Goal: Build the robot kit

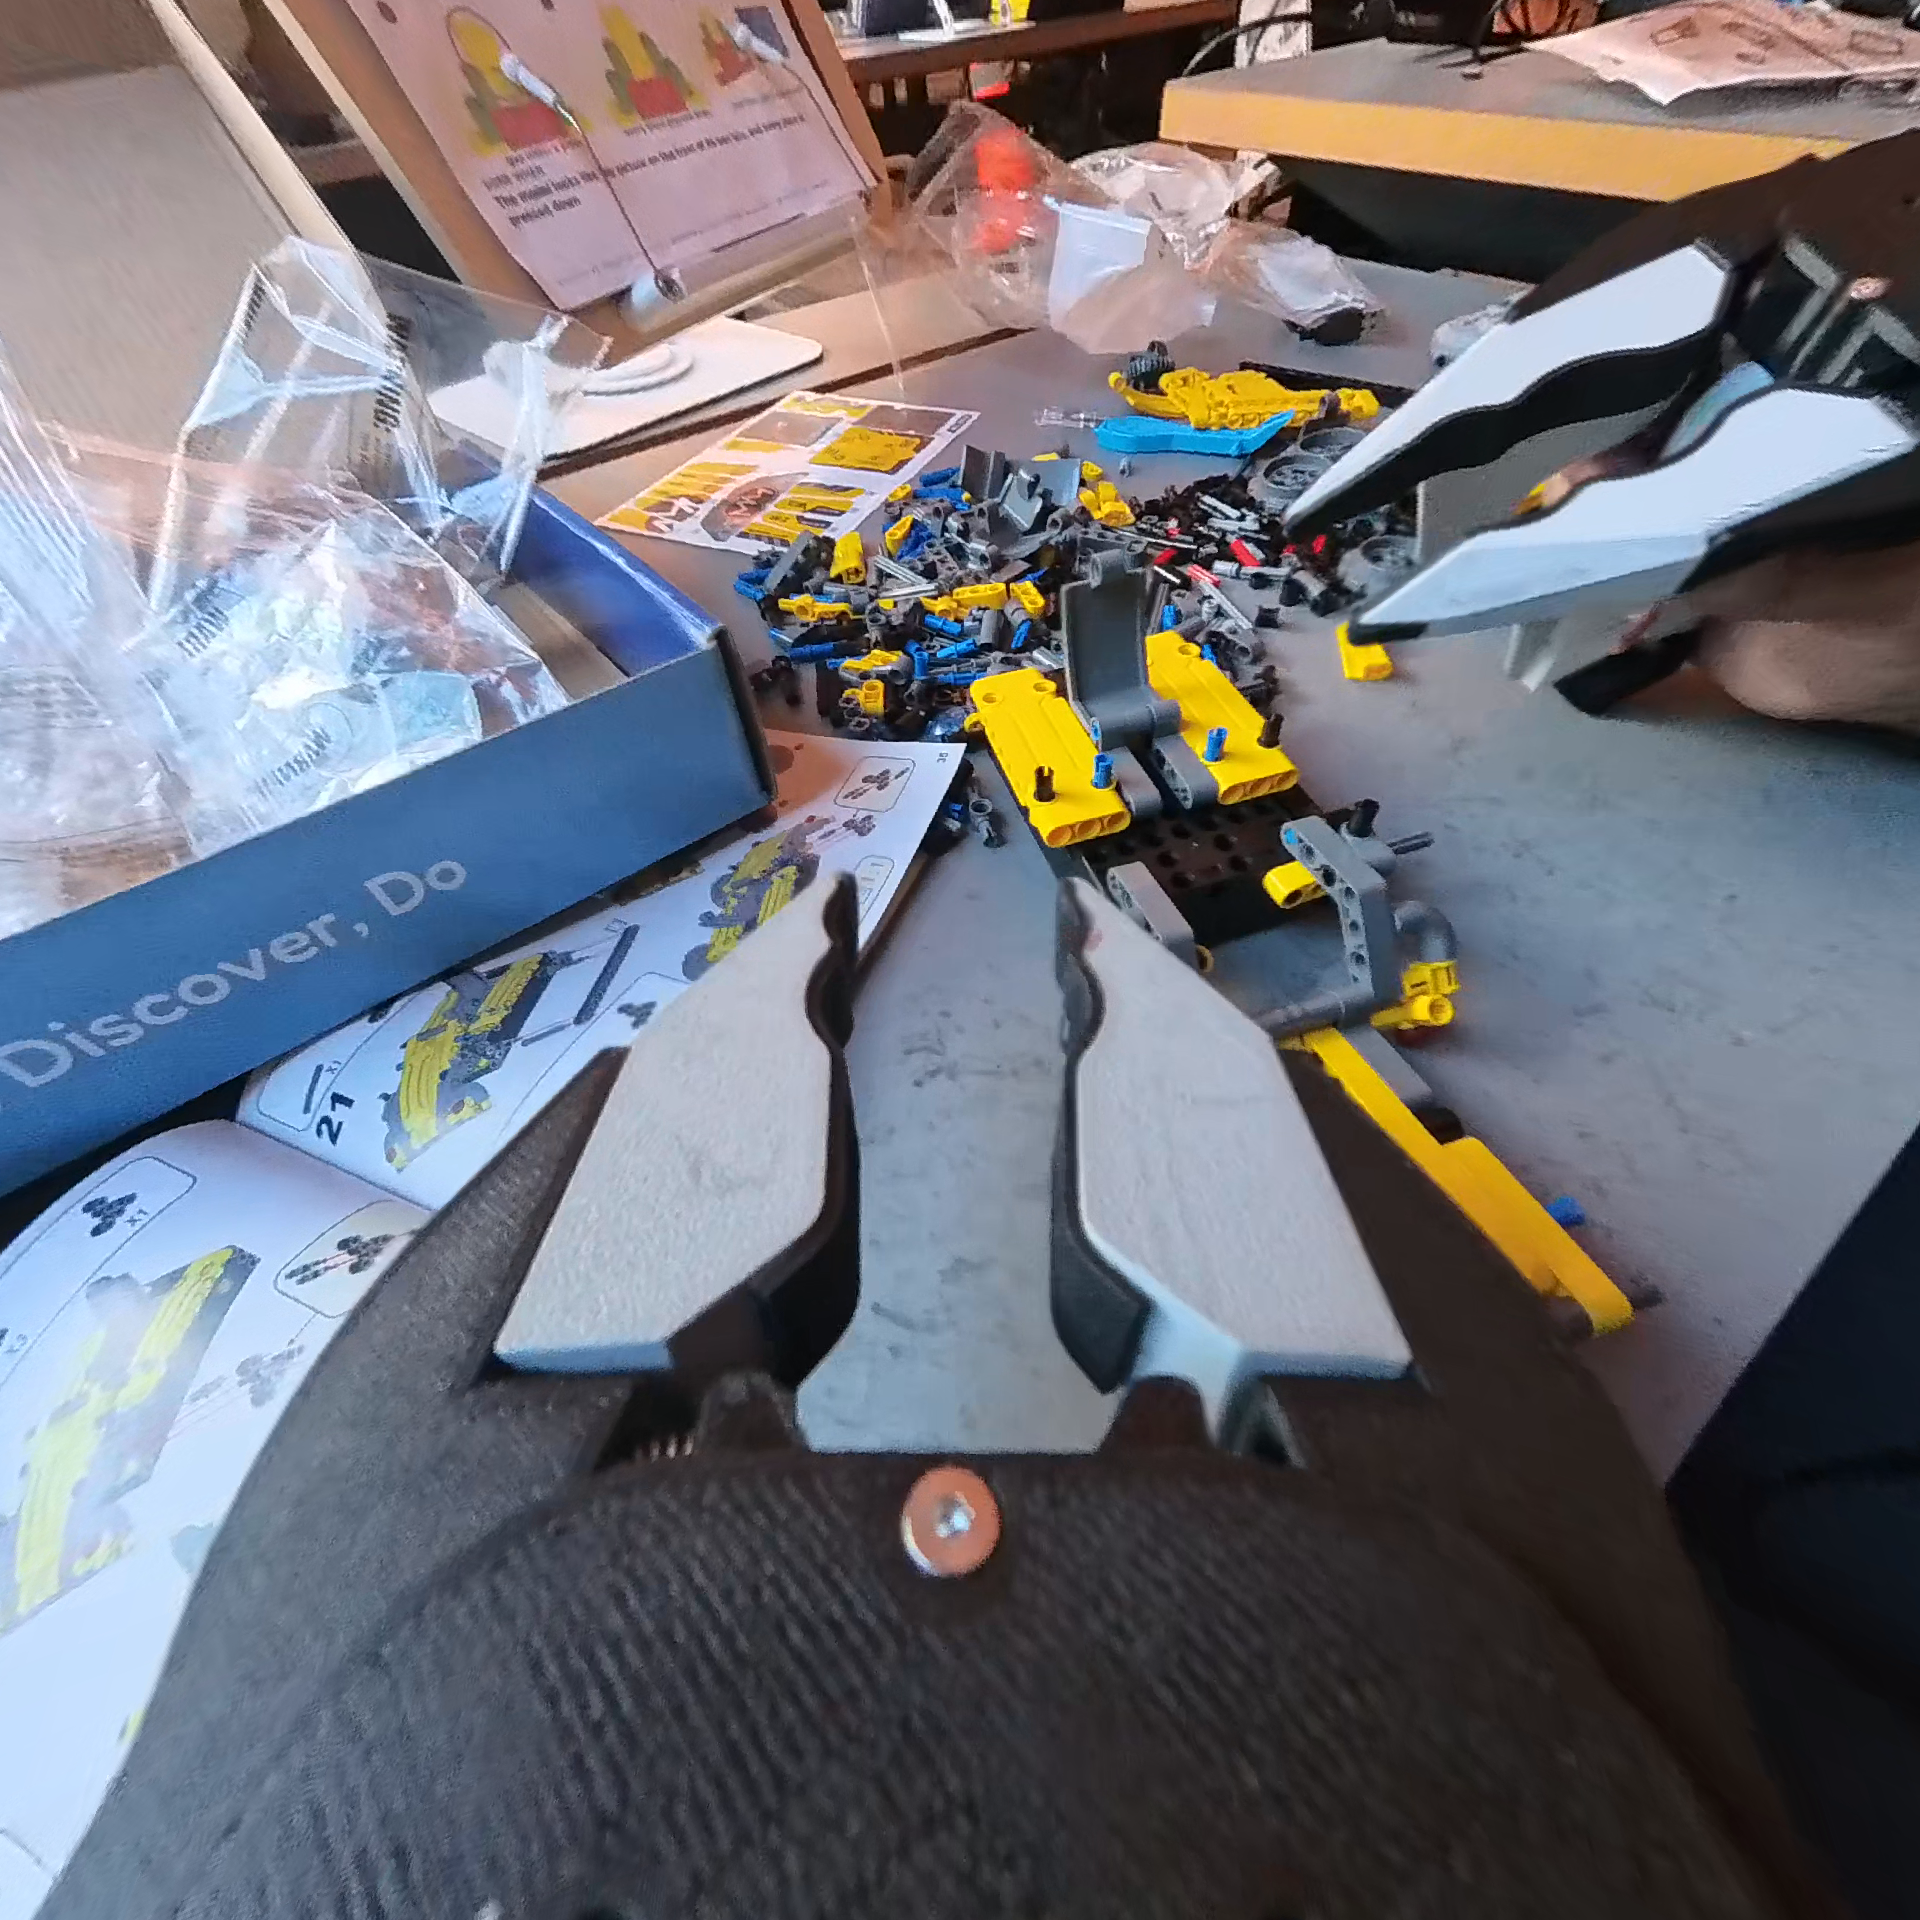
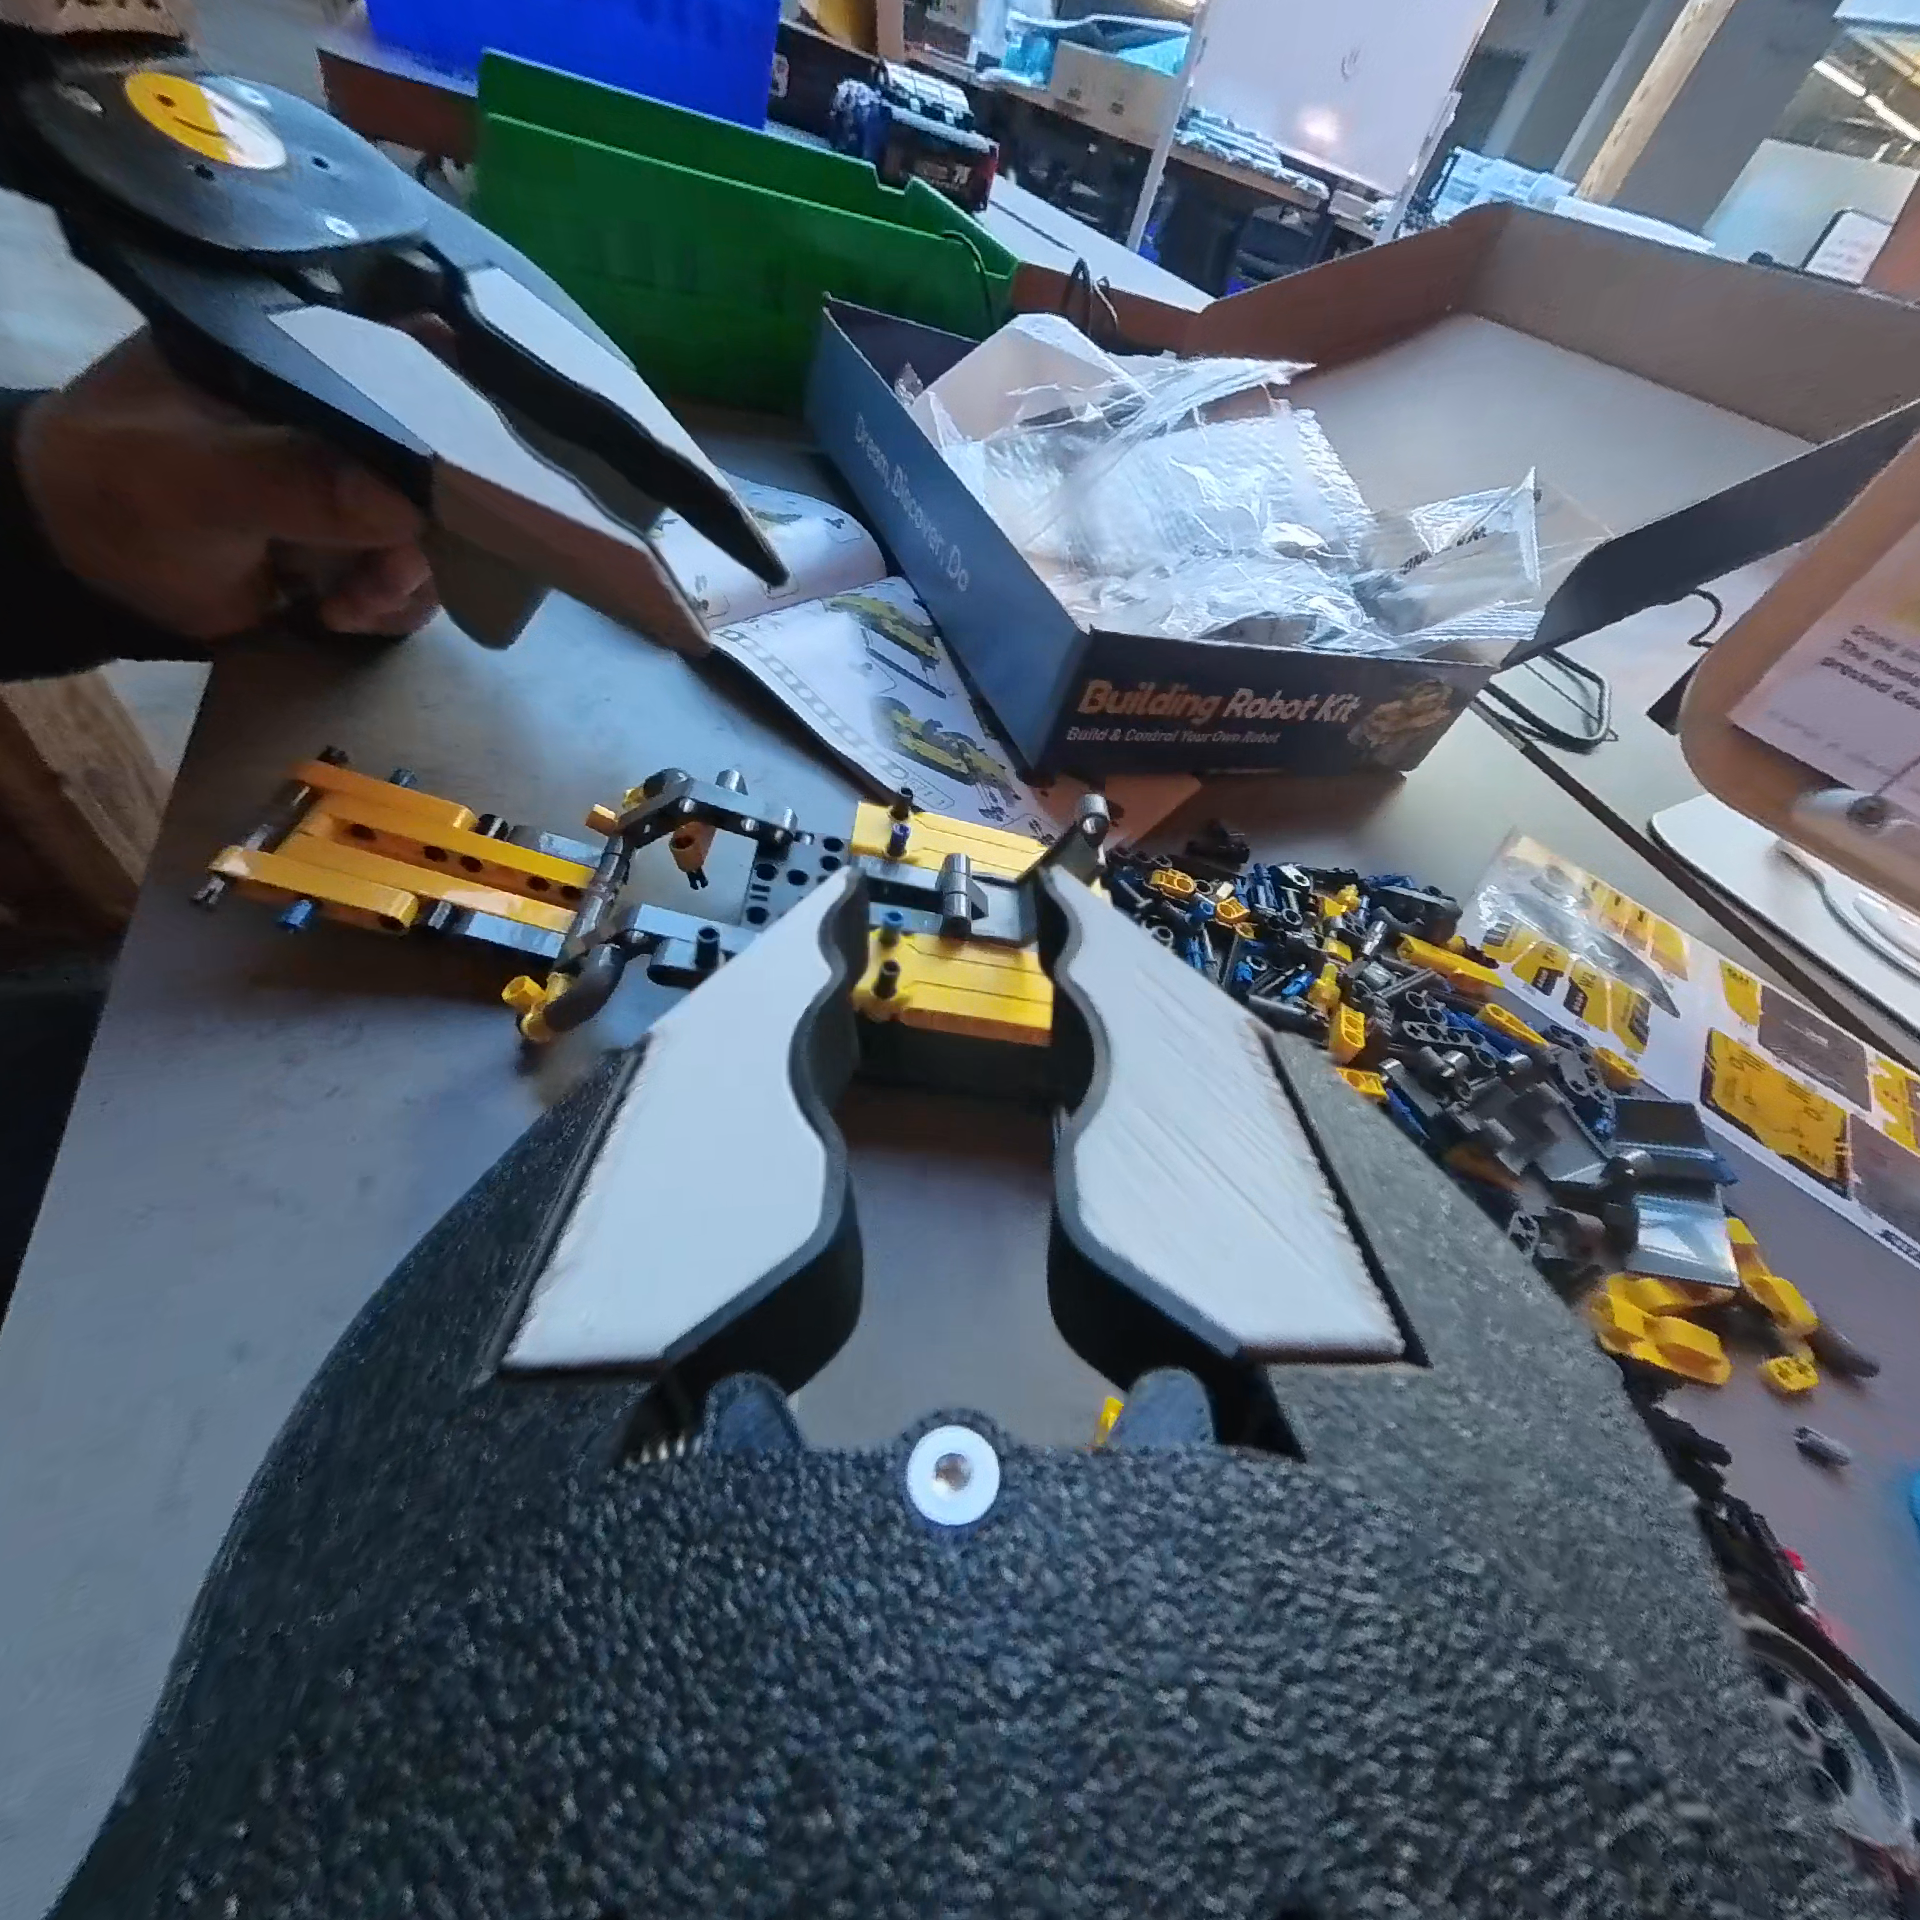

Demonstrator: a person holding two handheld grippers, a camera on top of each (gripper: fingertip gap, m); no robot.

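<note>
Left gripper [image 1: 956, 914]: jaws apart, nothing between the fingers, tips above bare grey table [image 1: 1621, 935]. Instruction booklet [image 1: 343, 1101] lies open just left of the tips, partly under the dark blue kit box [image 1: 436, 831]. Just right of the tips, the half-built yellow, grey and black brick model [image 1: 1132, 748] lies along the table, its long yellow beam end running back beside the right finger.

Right gripper [image 2: 945, 894]: jaws apart, empty, tips straddling the view of the yellow panel section of the model [image 2: 935, 977]; whether they touch it cannot be told. In the left wrist view this gripper [image 1: 1325, 566] comes in from the right above the far edge of the parts pile, a hand [image 1: 1808, 644] behind it.

Beyond the model: a dense pile of loose small parts [image 1: 997, 592], blue, yellow, black and grey, crowding the model's far end. One small yellow piece [image 1: 1363, 657] lies apart, just under the right gripper's tips. Behind the pile, a sticker sheet [image 1: 800, 468] lies flat, with a yellow-and-light-blue subassembly [image 1: 1216, 410] to the right.

Kit box is stuffed with crumpled clear plastic bags [image 2: 1226, 499]; more bags [image 1: 1132, 239] at the table's far edge. A propped instruction board on a white stand [image 1: 644, 353] sits behind the box. Green bin [image 2: 707, 270] farther back.
</note>
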